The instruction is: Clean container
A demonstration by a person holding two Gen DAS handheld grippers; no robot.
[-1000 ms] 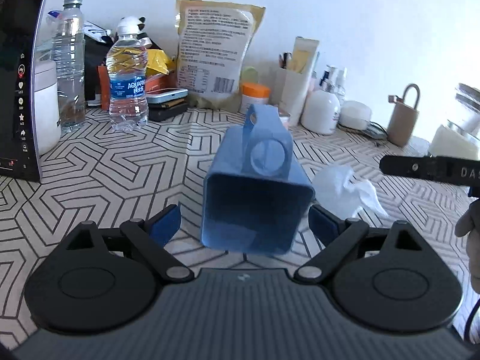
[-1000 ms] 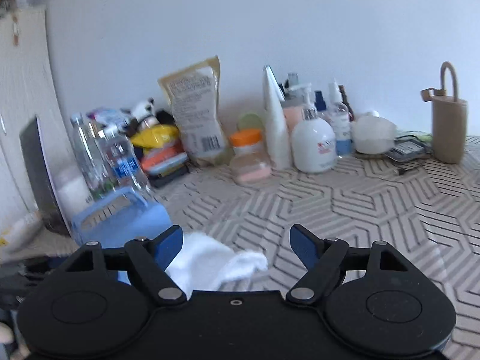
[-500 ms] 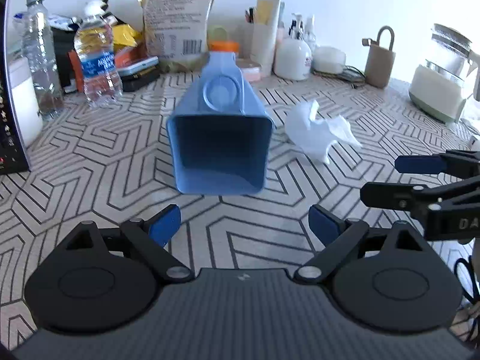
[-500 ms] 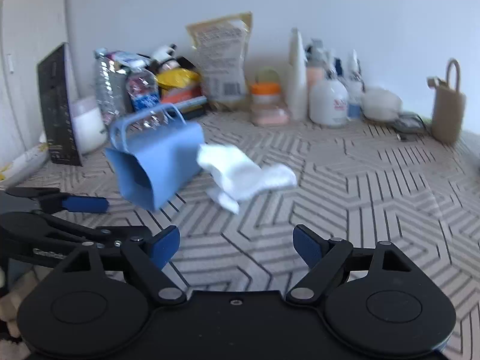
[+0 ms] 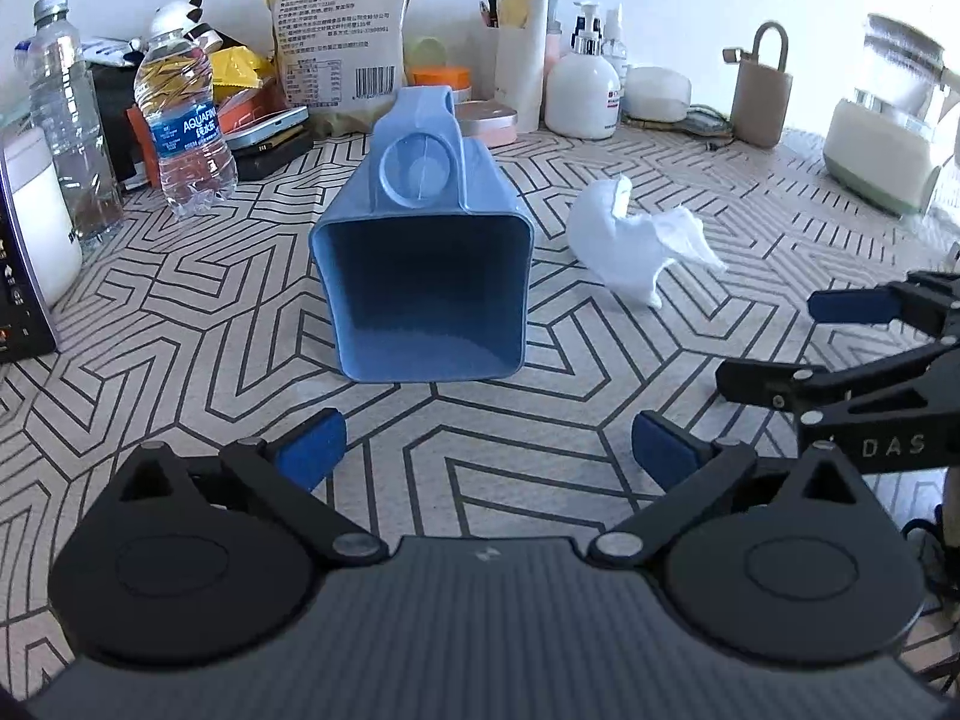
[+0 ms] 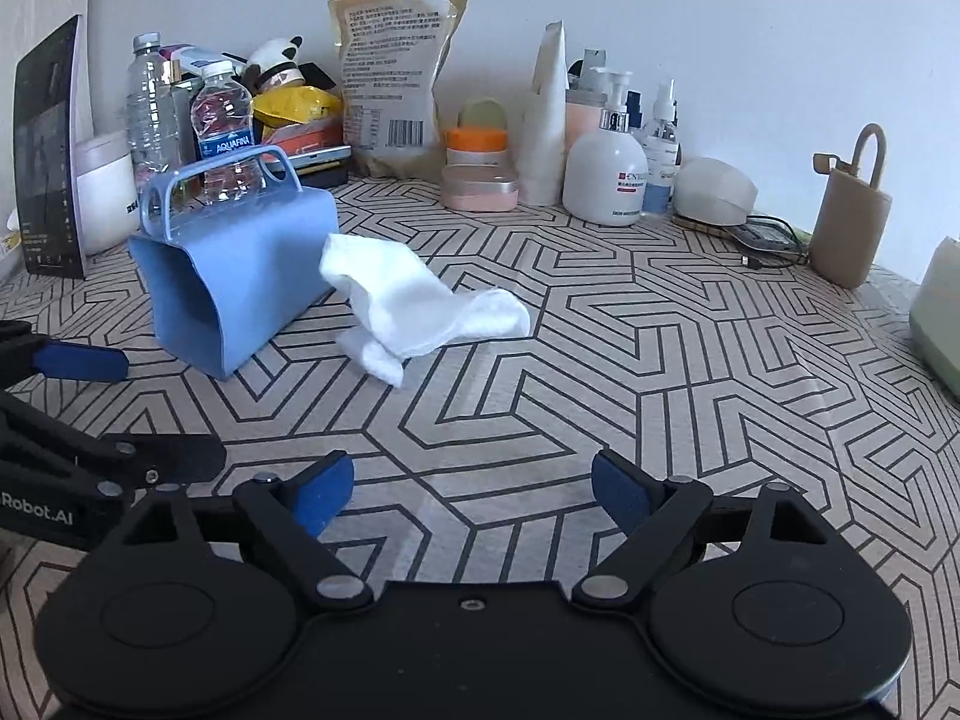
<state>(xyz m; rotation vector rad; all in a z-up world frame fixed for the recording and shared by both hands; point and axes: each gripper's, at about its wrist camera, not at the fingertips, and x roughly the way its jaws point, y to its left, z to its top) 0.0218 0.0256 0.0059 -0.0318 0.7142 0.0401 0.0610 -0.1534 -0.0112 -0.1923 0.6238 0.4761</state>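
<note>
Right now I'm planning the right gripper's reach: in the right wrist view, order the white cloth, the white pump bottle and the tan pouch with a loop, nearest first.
From the right gripper:
1. White cloth, crumpled just ahead, slightly left, beside the blue container.
2. White pump bottle, farther back, ahead and slightly right, in the row by the wall.
3. Tan pouch, far right, near the table's back edge.

Container (image 5: 420, 276) lying on its side on the tabletop (image 5: 540, 420), mouth toward the left gripper (image 5: 487, 447), handle on top; cloth (image 5: 636, 240) crumpled just to its right, whether touching it cannot be told. Right gripper (image 6: 472, 495) beside the left one, both well short of container and cloth, fingers apart with nothing between. Along the wall behind: water bottle (image 5: 183, 126) at left, bag (image 5: 336, 30) behind the container, pump bottle (image 5: 582, 84) and kettle (image 5: 888, 138) to the right.
</note>
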